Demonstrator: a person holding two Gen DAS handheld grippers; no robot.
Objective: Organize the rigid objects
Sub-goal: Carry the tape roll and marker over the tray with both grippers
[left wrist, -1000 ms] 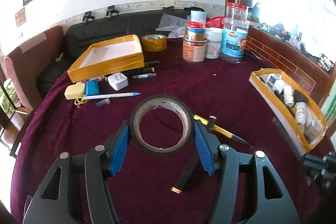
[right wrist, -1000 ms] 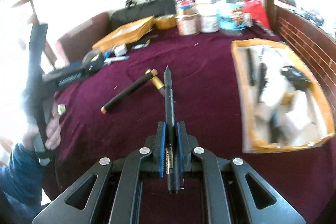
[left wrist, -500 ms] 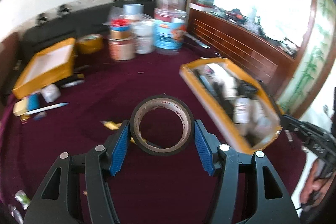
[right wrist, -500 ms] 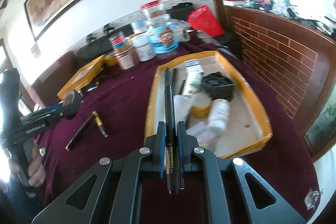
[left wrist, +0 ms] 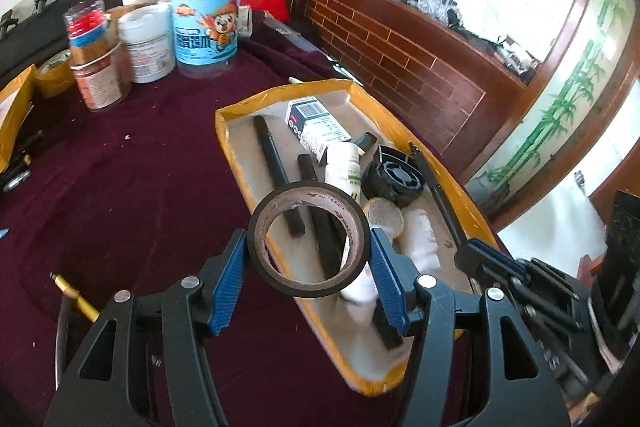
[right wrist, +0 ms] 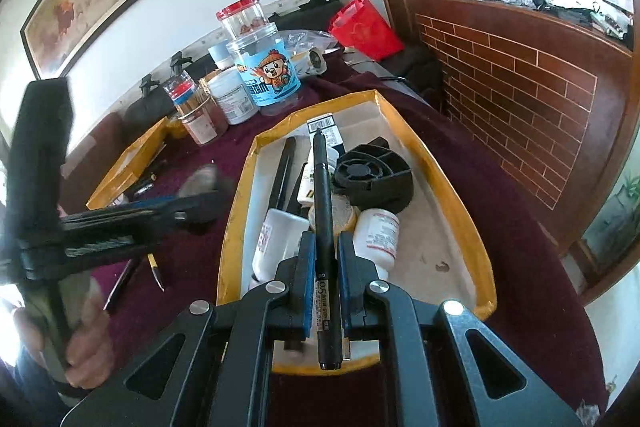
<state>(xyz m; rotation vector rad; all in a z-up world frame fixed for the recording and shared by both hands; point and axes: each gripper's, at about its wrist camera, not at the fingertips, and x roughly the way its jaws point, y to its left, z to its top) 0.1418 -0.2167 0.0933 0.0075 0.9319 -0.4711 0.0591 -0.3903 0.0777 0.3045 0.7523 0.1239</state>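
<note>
The maroon-cloth tabletop [left wrist: 120, 187] fills the scene, and on it sits the long yellow-rimmed cardboard tray [right wrist: 460, 211], packed with white pill bottles, a black round fan housing [right wrist: 374, 175] and dark marker pens. A clear plastic jar with a blue cartoon label [left wrist: 206, 27] stands beyond it among other containers. The left tool [left wrist: 308, 259] grips a dark ring-shaped roll of tape [left wrist: 308, 239] by its outer sides, blue pads pressing on either edge, the roll upright above the tray's near-left rim. The right tool [right wrist: 323, 267] is clenched on a slim black pen [right wrist: 323, 211], which lies along the jaws, tip pointing forward above the tray's contents.
</note>
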